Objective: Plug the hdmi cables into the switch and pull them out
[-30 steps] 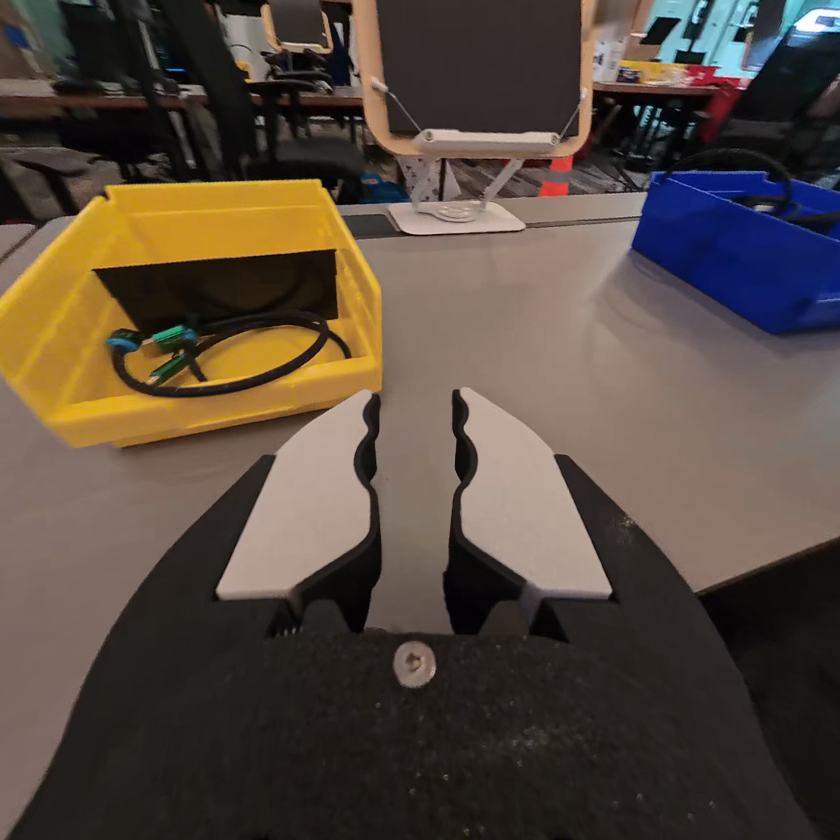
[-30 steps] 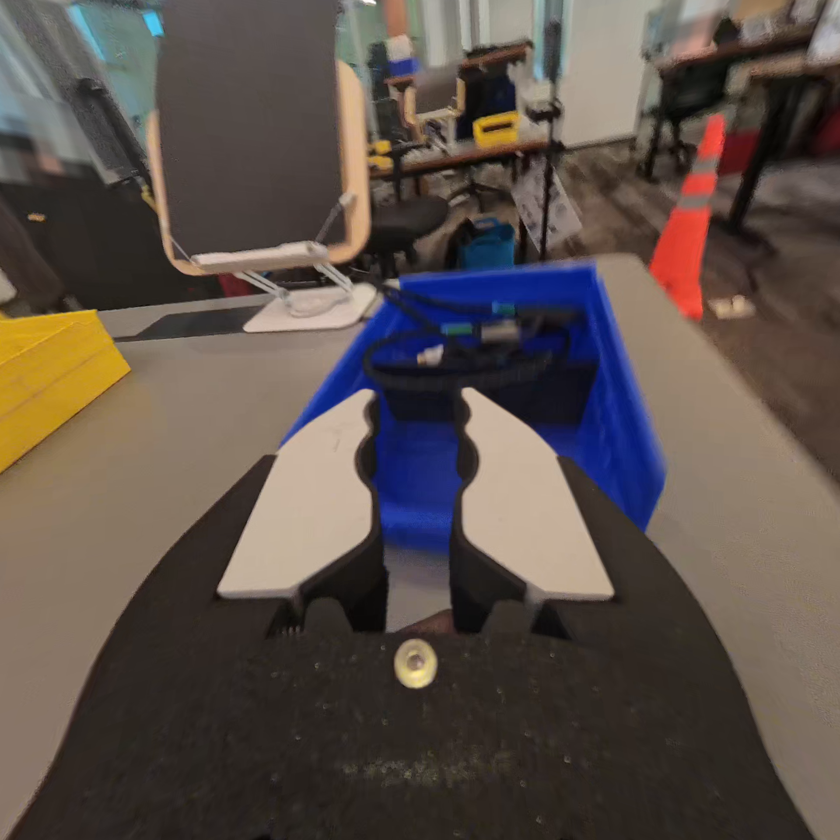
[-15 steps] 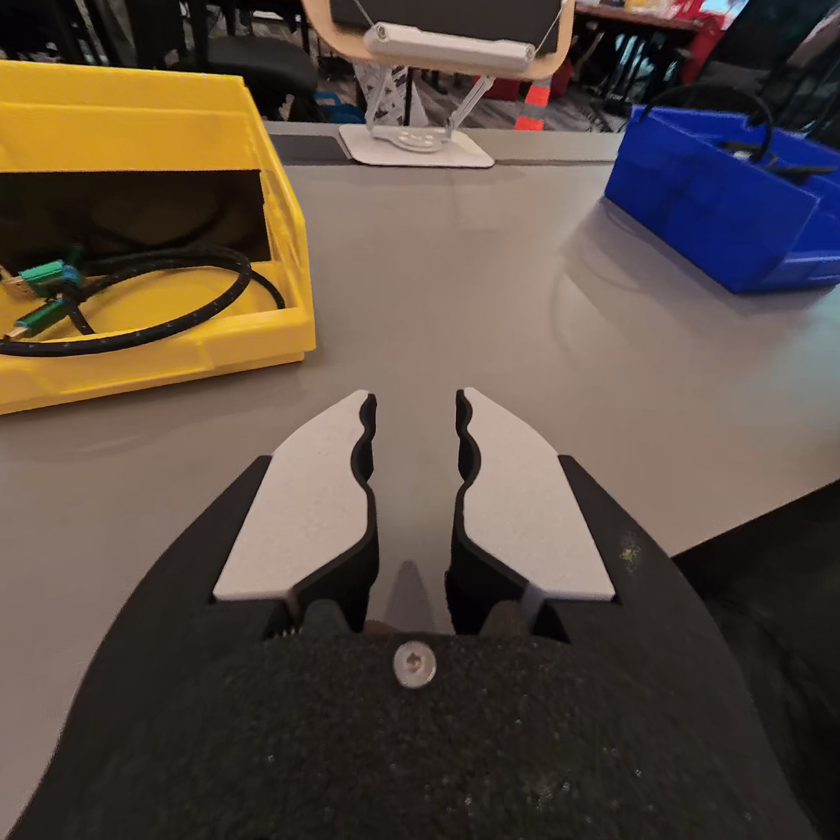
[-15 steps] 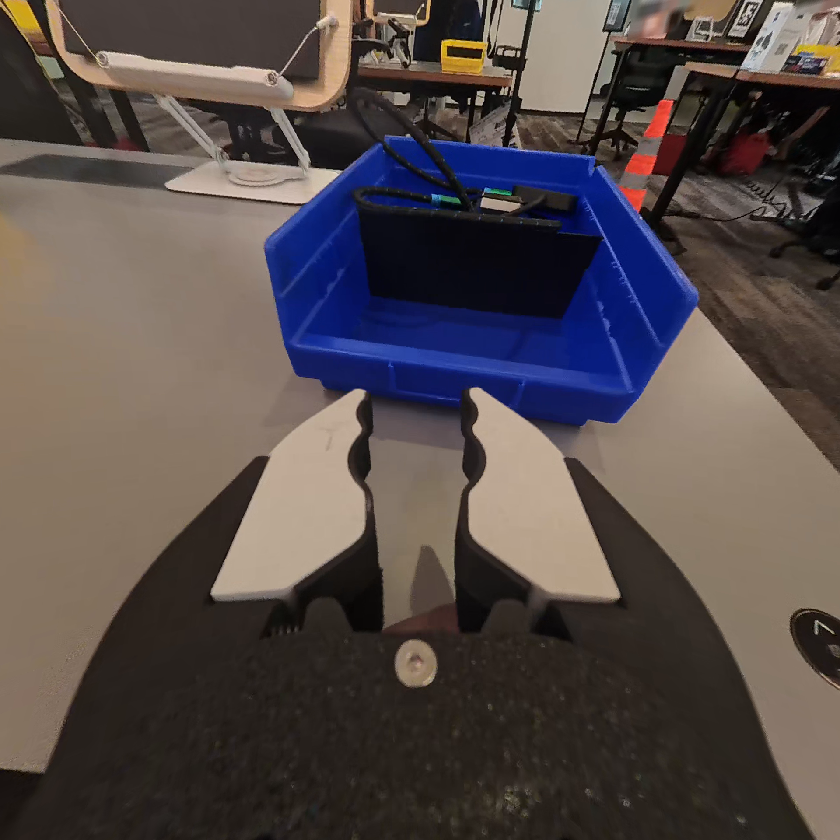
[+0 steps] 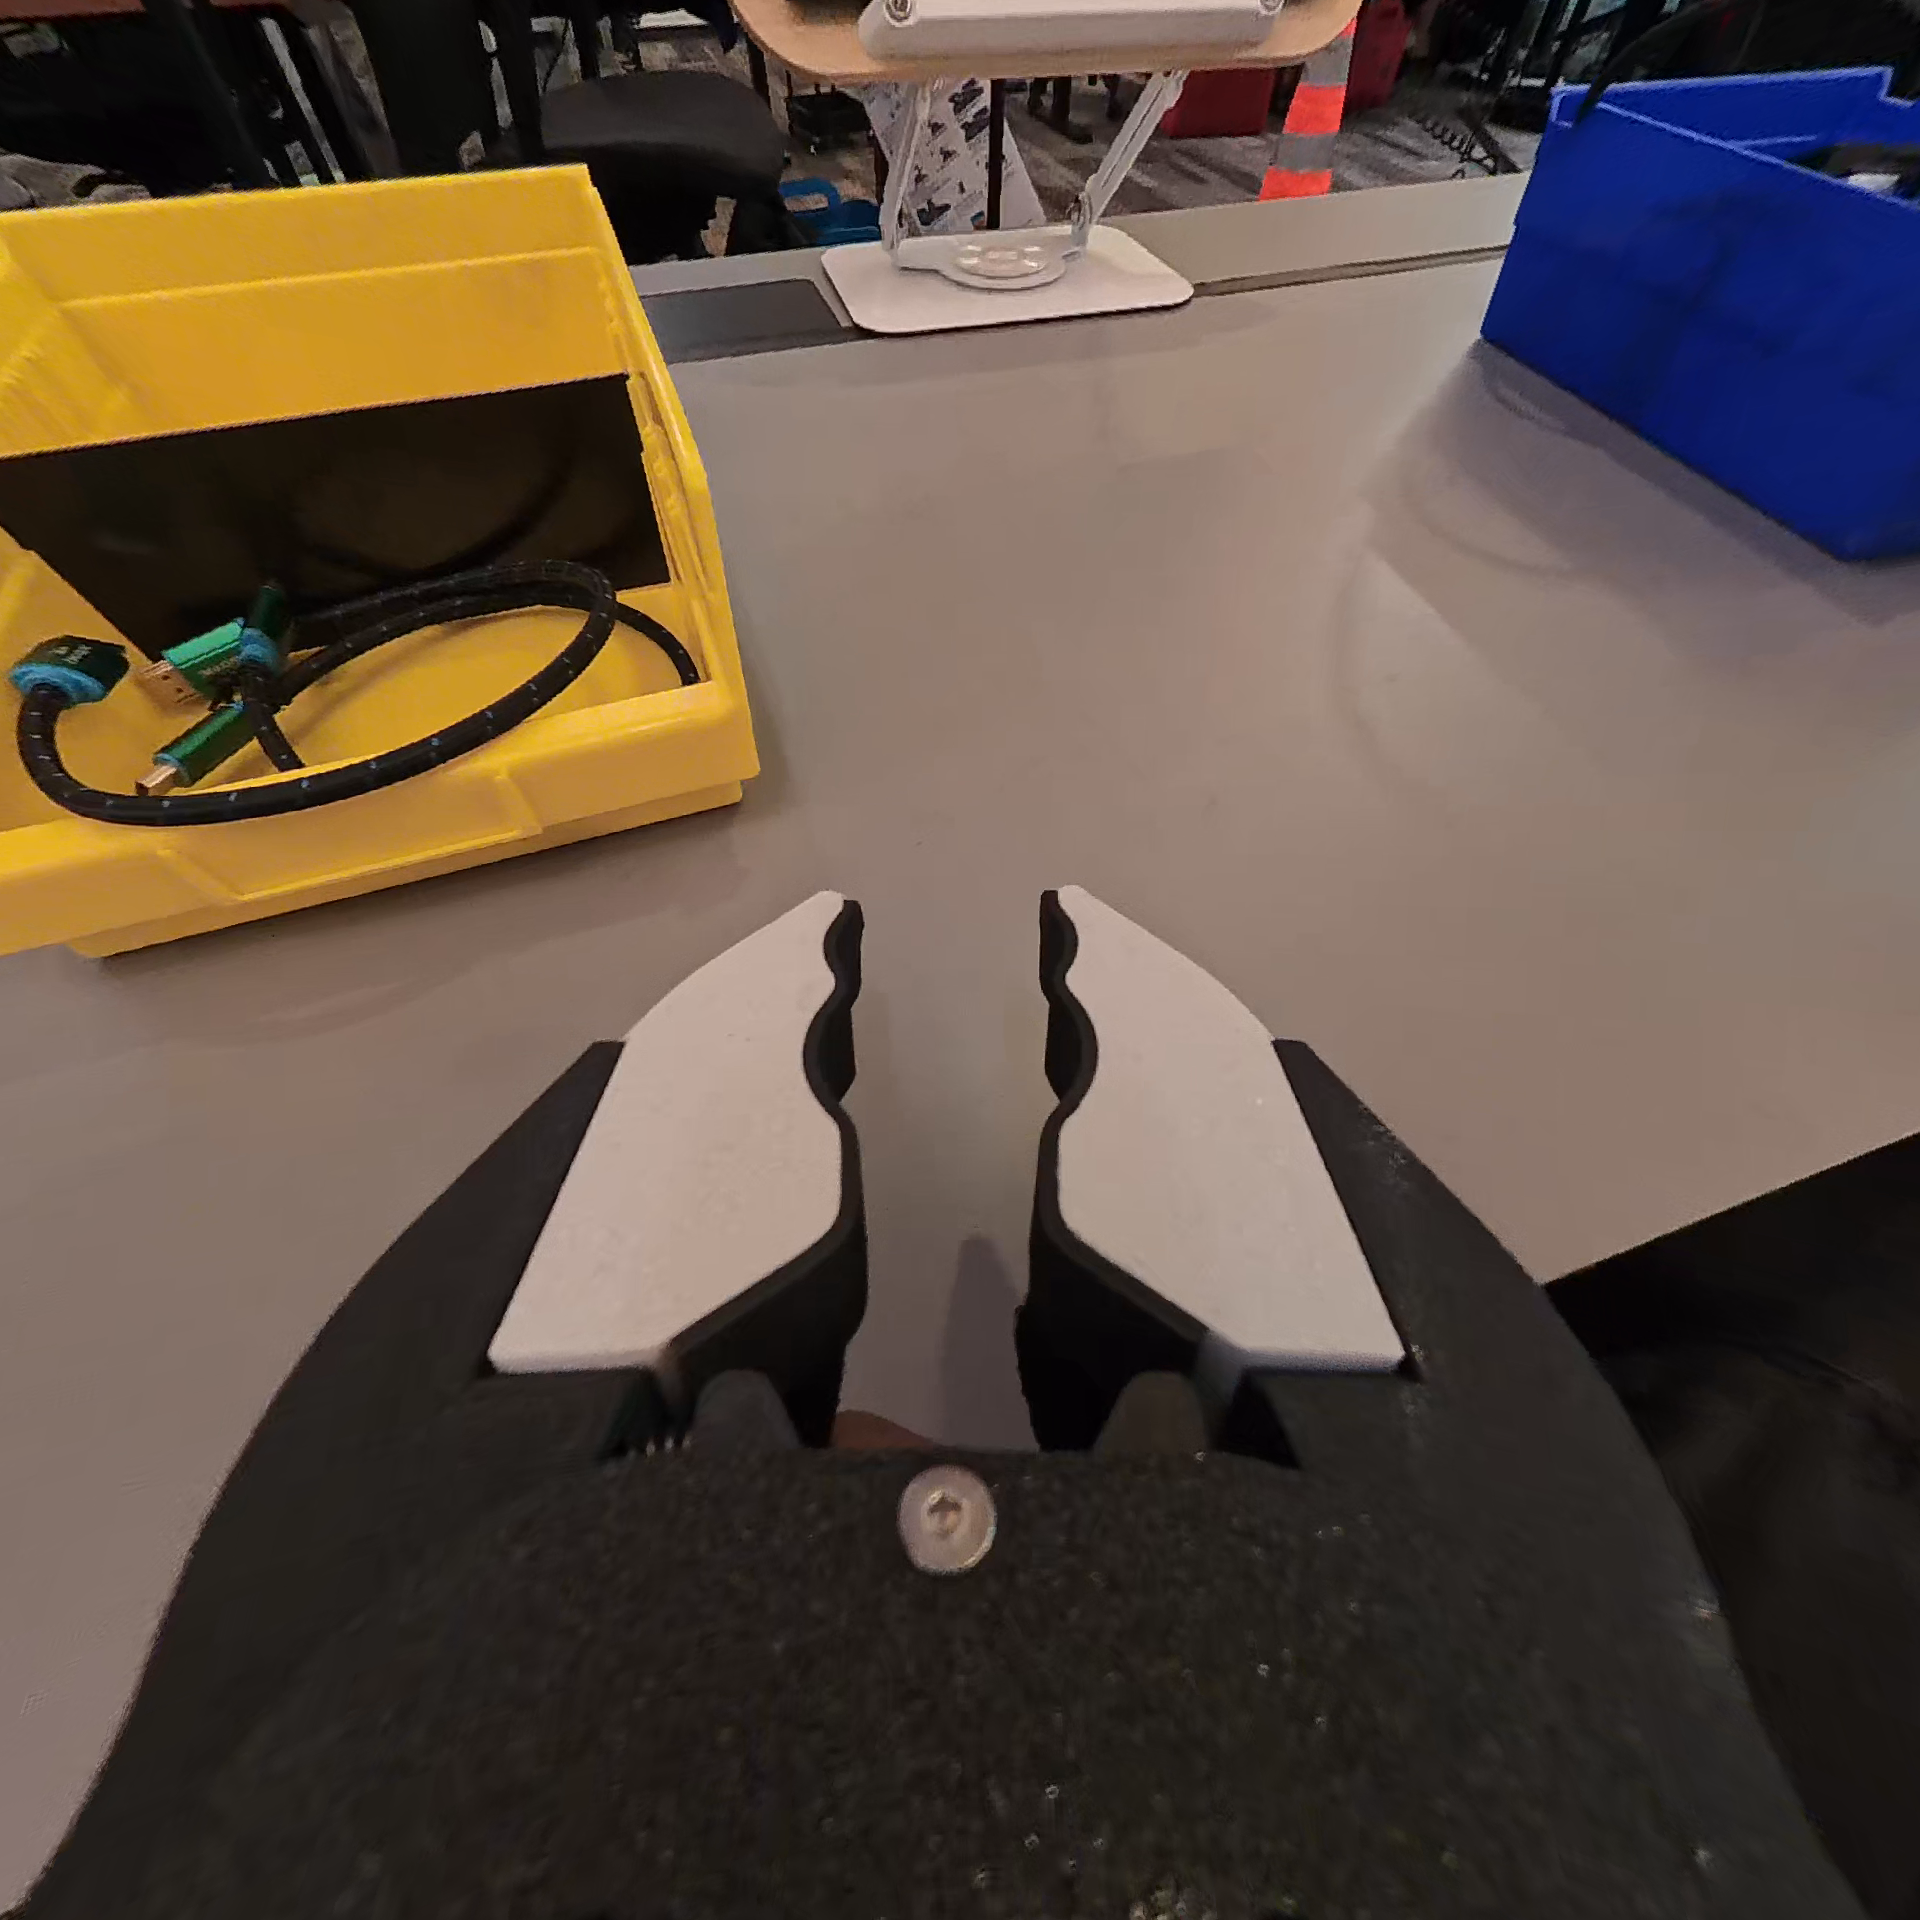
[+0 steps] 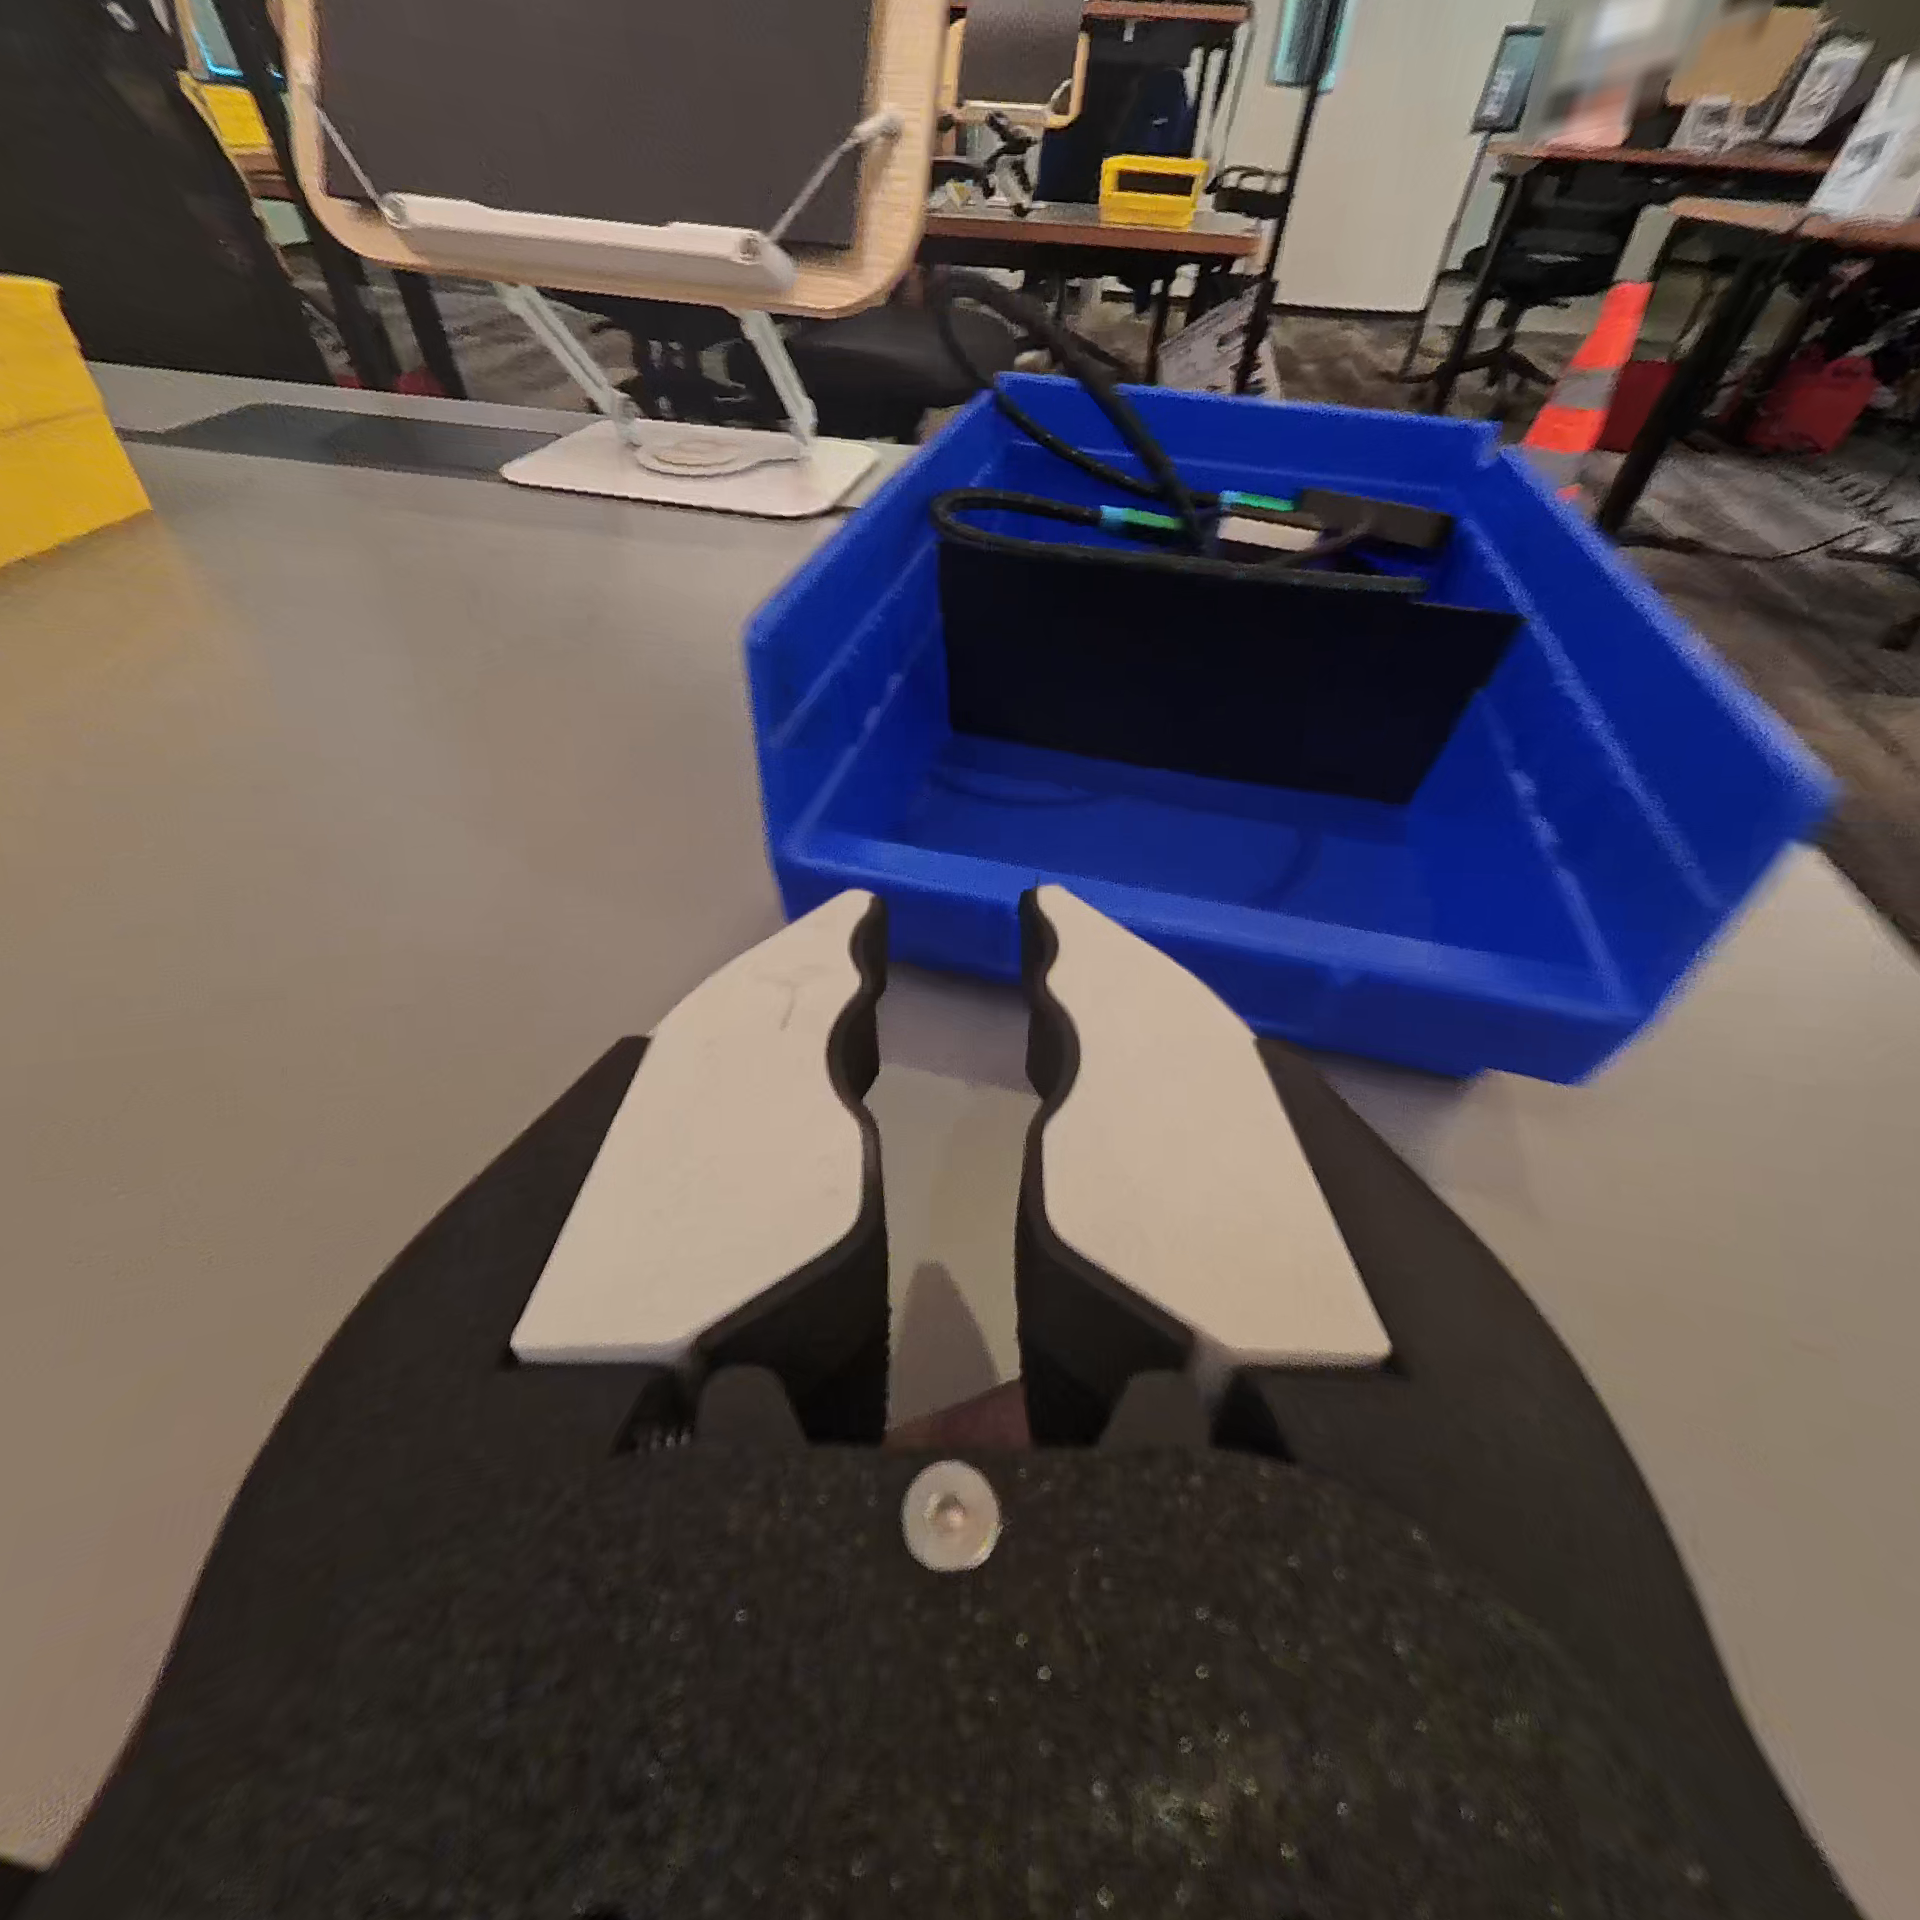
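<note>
No readable writing is seen. Braided HDMI cables [image 5: 343,717] are coiled in a yellow bin [image 5: 312,312]; more cables [image 6: 1049,520] and a black switch [image 6: 1371,520] sit in a blue bin [image 6: 1299,966]. Left gripper [image 5: 951,914] and right gripper [image 6: 951,914] are held apart, empty, over the grey table [image 5: 1143,675].

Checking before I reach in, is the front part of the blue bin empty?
Yes, the blue bin shows bare floor in front of its dark divider, and the cables lie behind the divider.

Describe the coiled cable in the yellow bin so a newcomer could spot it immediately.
On the grey table, find the yellow bin, ahead and left of the left gripper. In its front compartment, before a black divider, lies a coiled black braided HDMI cable. Green plugs with blue collars mark it out.
</note>
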